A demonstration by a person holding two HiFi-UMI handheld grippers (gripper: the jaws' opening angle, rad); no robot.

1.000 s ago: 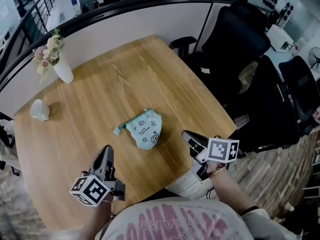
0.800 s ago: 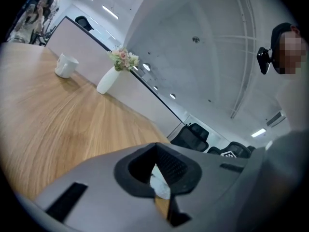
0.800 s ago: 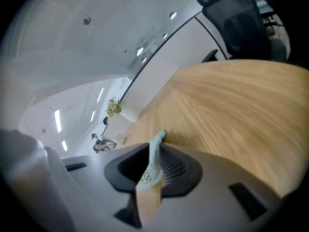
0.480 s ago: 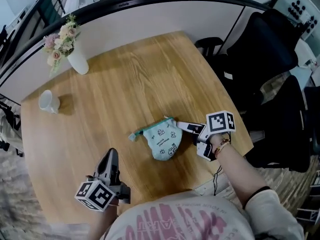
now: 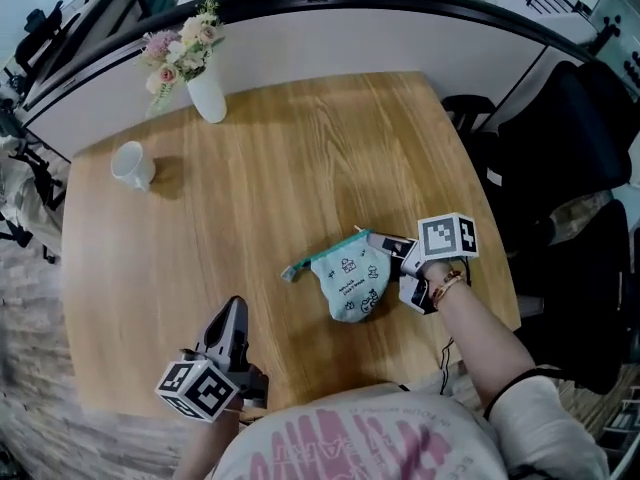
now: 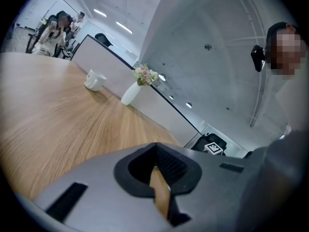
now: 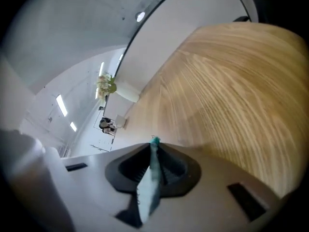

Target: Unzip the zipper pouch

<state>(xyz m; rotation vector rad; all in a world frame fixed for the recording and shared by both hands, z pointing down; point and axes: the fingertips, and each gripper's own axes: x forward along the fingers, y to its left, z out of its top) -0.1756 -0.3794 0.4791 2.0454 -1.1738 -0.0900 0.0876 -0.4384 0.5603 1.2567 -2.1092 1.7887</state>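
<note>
The mint zipper pouch (image 5: 350,280) with small prints lies on the wooden table (image 5: 250,198), its teal zipper end (image 5: 290,271) pointing left. My right gripper (image 5: 395,265) is at the pouch's right edge. Its jaws are closing, and in the right gripper view a fold of the pouch fabric (image 7: 148,187) is pinched between them, right gripper (image 7: 153,166). My left gripper (image 5: 233,315) rests near the table's front edge, left of the pouch and apart from it. It is shut with nothing in it, left gripper (image 6: 159,178).
A white vase of flowers (image 5: 205,93) and a white cup (image 5: 130,163) stand at the table's far left. Black office chairs (image 5: 590,138) crowd the right side beyond the table edge. A low white partition runs behind the table.
My right gripper moved from the table's front right edge up to the pouch's right side and closed on its fabric. The left gripper stayed near the front edge.
</note>
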